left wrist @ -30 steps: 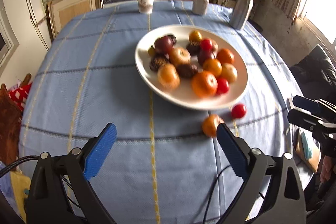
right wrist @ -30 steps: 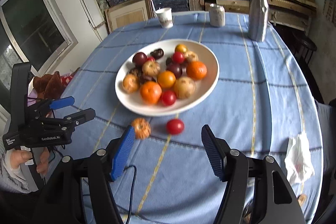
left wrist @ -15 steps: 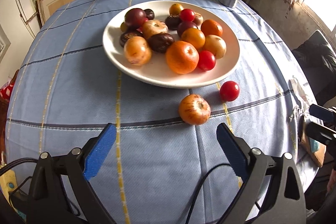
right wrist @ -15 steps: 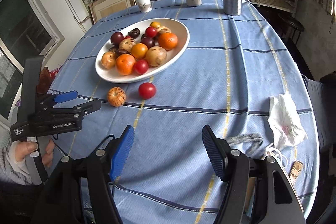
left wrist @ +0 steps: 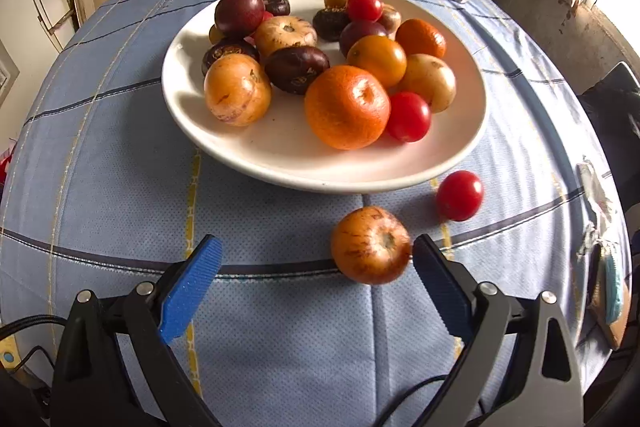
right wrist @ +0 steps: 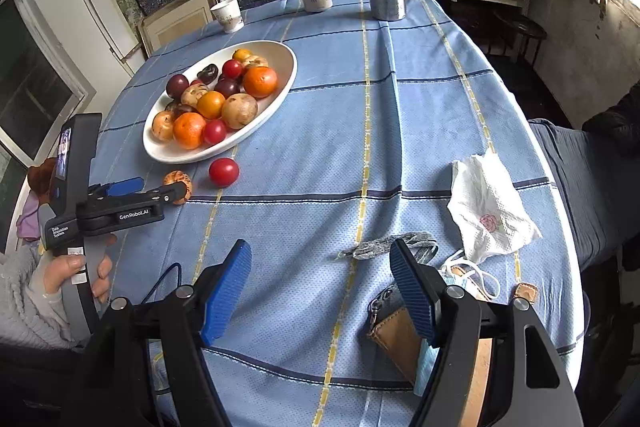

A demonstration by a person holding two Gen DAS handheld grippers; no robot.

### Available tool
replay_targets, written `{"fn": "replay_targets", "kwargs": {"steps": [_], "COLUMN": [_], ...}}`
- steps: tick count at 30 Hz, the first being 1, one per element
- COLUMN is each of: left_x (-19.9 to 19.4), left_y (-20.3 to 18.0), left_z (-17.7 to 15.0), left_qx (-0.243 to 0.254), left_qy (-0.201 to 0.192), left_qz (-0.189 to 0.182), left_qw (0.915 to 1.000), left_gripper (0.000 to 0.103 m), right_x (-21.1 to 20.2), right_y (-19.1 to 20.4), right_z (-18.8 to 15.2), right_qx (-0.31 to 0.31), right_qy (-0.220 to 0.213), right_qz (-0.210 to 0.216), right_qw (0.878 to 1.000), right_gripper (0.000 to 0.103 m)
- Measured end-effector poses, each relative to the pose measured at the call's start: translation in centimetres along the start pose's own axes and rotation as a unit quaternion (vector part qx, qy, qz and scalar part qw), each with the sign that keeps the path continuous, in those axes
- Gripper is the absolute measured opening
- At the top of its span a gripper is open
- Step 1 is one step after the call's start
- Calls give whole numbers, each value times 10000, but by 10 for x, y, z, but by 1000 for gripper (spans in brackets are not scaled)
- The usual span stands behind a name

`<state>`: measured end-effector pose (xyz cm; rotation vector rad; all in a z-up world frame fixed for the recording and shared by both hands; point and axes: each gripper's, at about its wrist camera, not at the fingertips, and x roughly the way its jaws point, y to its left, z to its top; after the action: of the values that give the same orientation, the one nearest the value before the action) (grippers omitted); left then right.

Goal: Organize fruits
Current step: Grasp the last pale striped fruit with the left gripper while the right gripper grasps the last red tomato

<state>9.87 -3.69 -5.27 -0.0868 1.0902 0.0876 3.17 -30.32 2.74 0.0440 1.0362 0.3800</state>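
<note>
Right now the left gripper (left wrist: 312, 259) stands wide apart and empty around the speckled orange fruit (left wrist: 370, 245) at the plate's (left wrist: 180, 99) six o'clock, which looks light, round and roll-prone, best pinched across its middle.
</note>
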Motion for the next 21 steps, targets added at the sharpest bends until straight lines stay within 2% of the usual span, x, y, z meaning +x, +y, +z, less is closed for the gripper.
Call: {"fn": "replay_targets", "kwargs": {"steps": [4, 12, 21], "left_x": [-4, -26, -13], "left_y": [10, 47, 12], "left_z": [-1, -15, -17], "left_qx": [-76, -281, 119], "left_qy": [-83, -78, 21], "left_qz": [80, 126, -362], "left_qw": [9999, 9995, 9993], "left_gripper": [99, 99, 99], "right_x": [5, 18, 19], "right_y": [5, 17, 14], "right_z": [2, 9, 7], "right_qx": [-64, -167, -164], "right_qy": [28, 105, 161], "right_qz": [79, 248, 188], "right_qw": [9999, 9995, 9996], "right_gripper": [72, 73, 73]}}
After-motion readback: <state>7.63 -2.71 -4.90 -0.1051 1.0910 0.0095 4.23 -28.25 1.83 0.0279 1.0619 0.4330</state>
